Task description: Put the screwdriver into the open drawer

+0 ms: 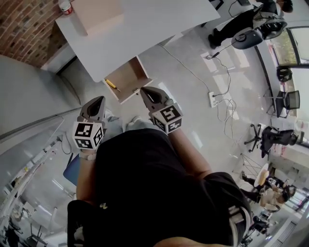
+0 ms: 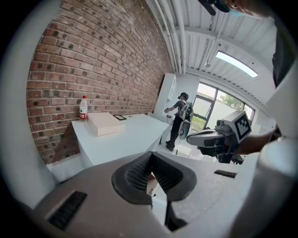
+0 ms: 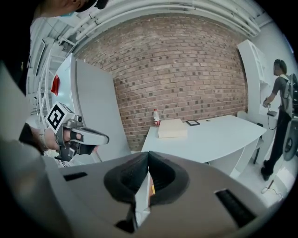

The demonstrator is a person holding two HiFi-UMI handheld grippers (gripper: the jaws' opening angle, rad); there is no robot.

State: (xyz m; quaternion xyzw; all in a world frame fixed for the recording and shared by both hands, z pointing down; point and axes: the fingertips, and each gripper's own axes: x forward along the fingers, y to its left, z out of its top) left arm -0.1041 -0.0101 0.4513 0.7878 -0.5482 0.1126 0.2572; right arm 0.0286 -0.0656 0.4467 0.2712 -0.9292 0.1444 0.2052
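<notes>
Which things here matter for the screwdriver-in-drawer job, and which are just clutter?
Job:
- screwdriver, lying in the open drawer
- left hand-held gripper and right hand-held gripper, both shut and empty

Lying about:
- box and bottle on the desk
- power strip on the floor

A white desk (image 1: 154, 29) stood against a brick wall (image 1: 24, 29). A flat pale box (image 1: 99, 14) lay on it, with a red-labelled bottle (image 1: 64, 6) upright just beside the box on the wall side. A small dark-framed item (image 3: 192, 122) lay further along the desk. A power strip (image 1: 213, 99) with trailing cable lay on the floor. A person (image 2: 179, 122) stood past the desk's far end.
</notes>
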